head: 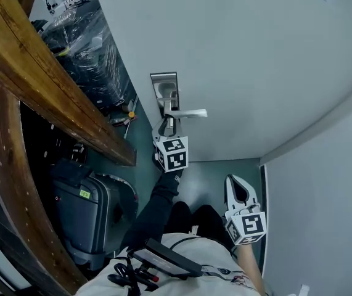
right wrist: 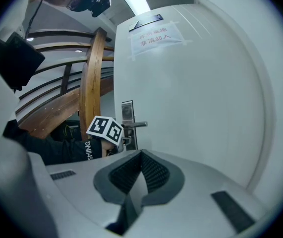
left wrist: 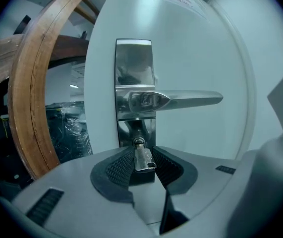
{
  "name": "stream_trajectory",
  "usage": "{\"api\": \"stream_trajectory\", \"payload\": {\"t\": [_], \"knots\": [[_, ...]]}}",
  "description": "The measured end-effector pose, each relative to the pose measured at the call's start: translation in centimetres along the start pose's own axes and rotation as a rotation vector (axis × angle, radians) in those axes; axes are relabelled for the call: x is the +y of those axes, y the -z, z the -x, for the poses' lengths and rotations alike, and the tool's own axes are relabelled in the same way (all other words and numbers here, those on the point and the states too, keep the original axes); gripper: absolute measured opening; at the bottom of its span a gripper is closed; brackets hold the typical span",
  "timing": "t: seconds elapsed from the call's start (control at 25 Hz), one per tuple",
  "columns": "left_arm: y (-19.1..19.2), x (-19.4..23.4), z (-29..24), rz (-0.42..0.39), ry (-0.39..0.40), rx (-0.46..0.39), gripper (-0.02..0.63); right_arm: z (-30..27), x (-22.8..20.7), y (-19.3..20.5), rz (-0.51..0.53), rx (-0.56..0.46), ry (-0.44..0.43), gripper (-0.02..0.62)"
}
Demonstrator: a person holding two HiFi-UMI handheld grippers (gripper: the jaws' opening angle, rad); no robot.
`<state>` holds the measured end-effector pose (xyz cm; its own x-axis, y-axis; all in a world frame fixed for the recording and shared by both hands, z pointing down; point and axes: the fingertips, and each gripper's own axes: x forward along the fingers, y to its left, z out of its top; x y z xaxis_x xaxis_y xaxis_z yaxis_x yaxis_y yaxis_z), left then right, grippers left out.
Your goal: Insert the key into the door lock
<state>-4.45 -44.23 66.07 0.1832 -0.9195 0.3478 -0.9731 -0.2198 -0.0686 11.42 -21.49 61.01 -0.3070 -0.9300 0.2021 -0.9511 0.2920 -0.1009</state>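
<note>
"SMING" on dark sleeve [right wrist: 77, 150]

The left gripper [head: 167, 130] is held at the lock plate [head: 164, 86], the lever handle [head: 189, 113] being seen just beside its jaws; the right gripper [head: 233, 182] is held well apart.

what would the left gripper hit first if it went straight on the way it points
The left gripper is shut on a key that points at the keyhole in the lock plate, below the handle. Straight on, the key's tip meets the keyhole first; it may already touch, depth unclear.
</note>
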Motion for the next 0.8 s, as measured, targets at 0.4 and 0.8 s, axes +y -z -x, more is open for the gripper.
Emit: {"api": "stream_trajectory", "payload": {"t": [0.4, 0.8], "knots": [[0.9, -0.2, 4.0, -0.034, 0.024, 0.012, 0.118, 2.2, -0.8, -1.6, -0.038, 0.025, 0.039, 0.006], [-7.8, -4.1, 21.8, 0.040, 0.168, -0.081, 0.005, 1.0, 2.8, -14.6, 0.006, -0.077, -0.061, 0.006]]}}
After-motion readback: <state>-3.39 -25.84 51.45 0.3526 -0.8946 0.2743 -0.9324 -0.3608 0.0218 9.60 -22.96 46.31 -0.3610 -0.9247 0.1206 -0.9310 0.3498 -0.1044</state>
